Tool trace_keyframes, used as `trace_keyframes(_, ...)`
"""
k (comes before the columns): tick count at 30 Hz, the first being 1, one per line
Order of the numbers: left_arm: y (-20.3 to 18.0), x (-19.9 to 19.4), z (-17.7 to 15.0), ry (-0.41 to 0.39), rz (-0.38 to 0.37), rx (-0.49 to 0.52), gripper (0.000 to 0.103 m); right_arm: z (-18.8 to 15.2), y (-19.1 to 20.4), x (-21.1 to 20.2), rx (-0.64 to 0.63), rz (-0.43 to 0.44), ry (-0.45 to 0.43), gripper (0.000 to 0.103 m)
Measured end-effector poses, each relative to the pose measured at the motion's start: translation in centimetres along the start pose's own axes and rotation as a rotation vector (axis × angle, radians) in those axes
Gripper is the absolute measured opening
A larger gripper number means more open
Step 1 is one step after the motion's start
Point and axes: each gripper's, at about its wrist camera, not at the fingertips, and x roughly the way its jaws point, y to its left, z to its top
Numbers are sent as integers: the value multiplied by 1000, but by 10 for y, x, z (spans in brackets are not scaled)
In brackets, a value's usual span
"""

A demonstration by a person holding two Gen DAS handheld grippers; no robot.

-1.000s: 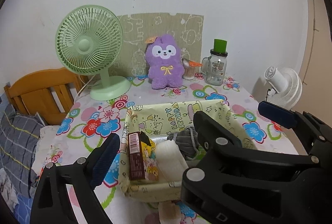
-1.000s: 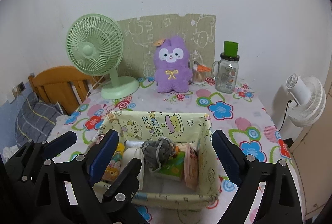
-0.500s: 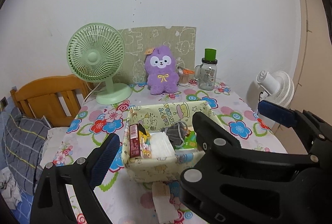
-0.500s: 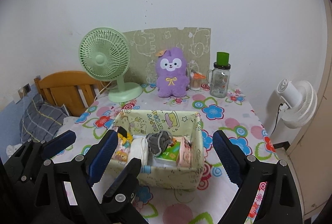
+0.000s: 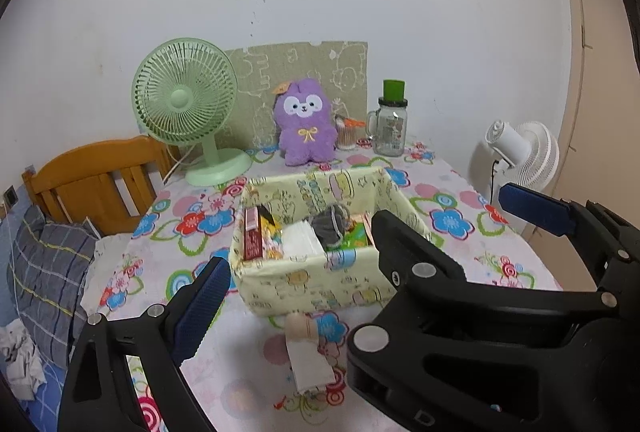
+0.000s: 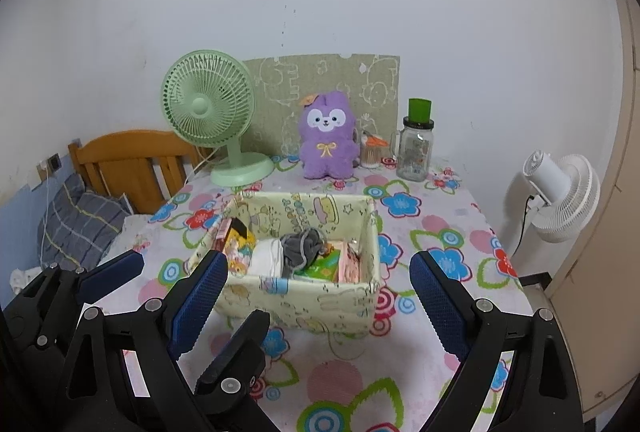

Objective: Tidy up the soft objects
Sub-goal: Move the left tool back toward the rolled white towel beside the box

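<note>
One fabric bin (image 6: 320, 296), one purple plush (image 6: 326, 137), two fans.

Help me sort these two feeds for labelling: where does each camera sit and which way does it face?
Left wrist: on the left tool, looking forward and down at the basket; the right tool crosses its lower right.
Right wrist: on the right tool, same direction; the left tool shows at lower left.
Shared: basket, green fan, purple plush, jar.
</note>
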Motion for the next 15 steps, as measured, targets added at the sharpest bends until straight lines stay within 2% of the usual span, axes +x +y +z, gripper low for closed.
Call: trace_keyframes(15, -1, 32, -35, 90, 9, -4, 96, -39, -3, 32, 11, -3, 85, 94)
